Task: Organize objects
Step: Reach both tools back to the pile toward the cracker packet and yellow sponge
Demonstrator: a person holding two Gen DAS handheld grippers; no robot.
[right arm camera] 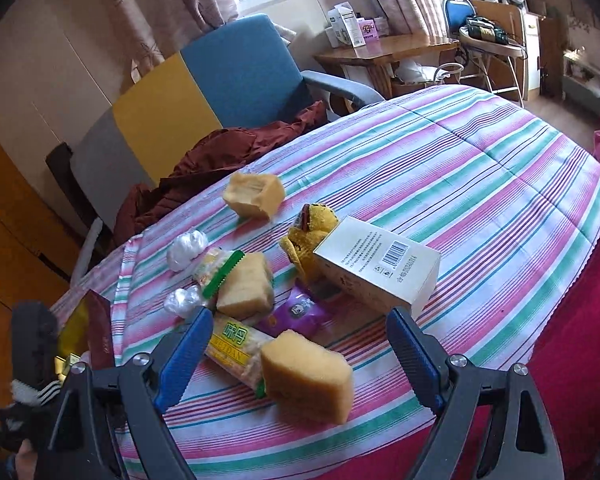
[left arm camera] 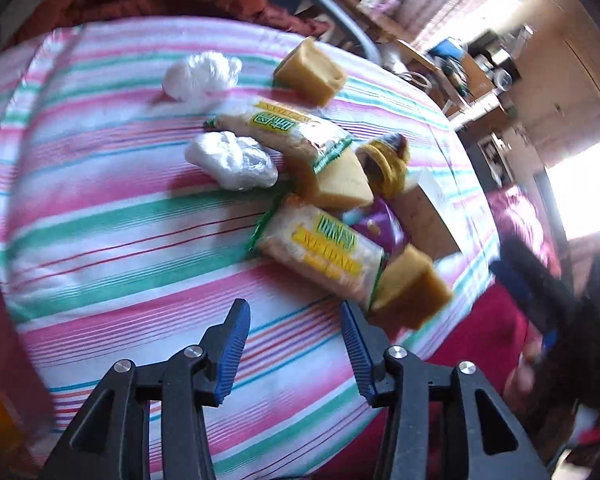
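Nearest the right claw (right arm camera: 300, 354), spread wide and empty, lies a sponge block (right arm camera: 308, 382) between its tips, long axis crosswise, touching the noodle packet (right arm camera: 236, 350); left claw (left arm camera: 294, 350), also wide, sits farther off

**Both grippers spread, nothing between the pads**

Left gripper (left arm camera: 294, 348) is sitting at bottom centre of its own view, blue pads (left arm camera: 231, 354) standing apart, gripping nothing. Right gripper (right arm camera: 300, 354) is occupying the lower part of its own view, jaws spread wider, likewise gripping nothing. In the right wrist view, the left unit is showing dark at the lower left edge.
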